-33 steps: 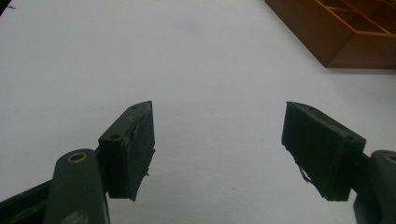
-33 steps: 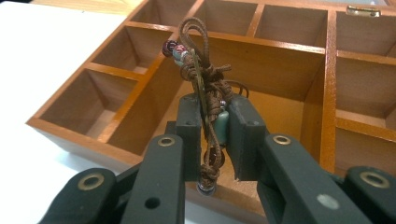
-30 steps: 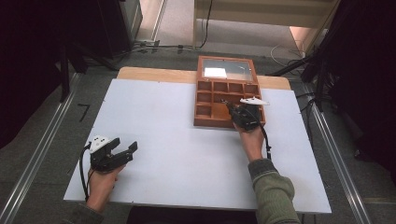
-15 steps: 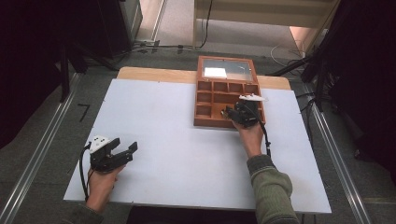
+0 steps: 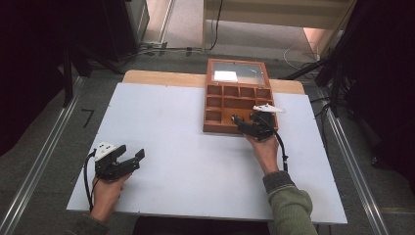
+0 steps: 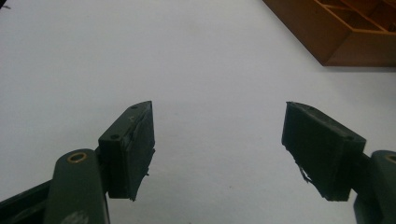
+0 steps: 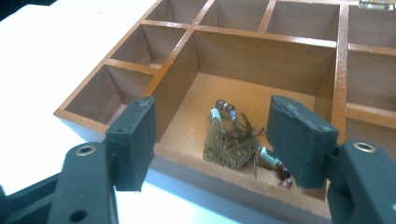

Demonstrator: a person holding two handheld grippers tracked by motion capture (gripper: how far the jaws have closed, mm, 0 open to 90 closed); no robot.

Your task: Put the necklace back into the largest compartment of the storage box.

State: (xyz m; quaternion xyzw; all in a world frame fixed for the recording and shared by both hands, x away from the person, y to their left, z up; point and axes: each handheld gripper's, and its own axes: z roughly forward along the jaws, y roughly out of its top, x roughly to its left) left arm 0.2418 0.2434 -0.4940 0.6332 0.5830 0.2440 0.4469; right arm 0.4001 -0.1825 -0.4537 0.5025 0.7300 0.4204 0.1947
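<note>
Meanwhile, the right claw (image 5: pixel 243 123) hovered over the near edge of the brown wooden compartment box (image 5: pixel 238 103), which stood at the far edge of the white worktop (image 5: pixel 186 147), right of its middle, with its glass lid (image 5: pixel 238 74) folded back. Its jaws had just been opening and stood wide, pressing on nothing. In the right gripper view, a brass filigree butterfly pendant with a beaded string (image 7: pixel 231 147) lay on the floor of the box's large near compartment, showing between the jaws of the right claw (image 7: pixel 212 140); whether it touched either pad could not be told. The smaller compartments beside and beyond it looked bare.

The left claw (image 5: pixel 131 155) sat near the worktop's near-left corner, well apart from the box. In the left gripper view, the left claw (image 6: pixel 217 149) gaped wide over bare white surface, with 1 corner of the box (image 6: pixel 345 32) at the upper right.
</note>
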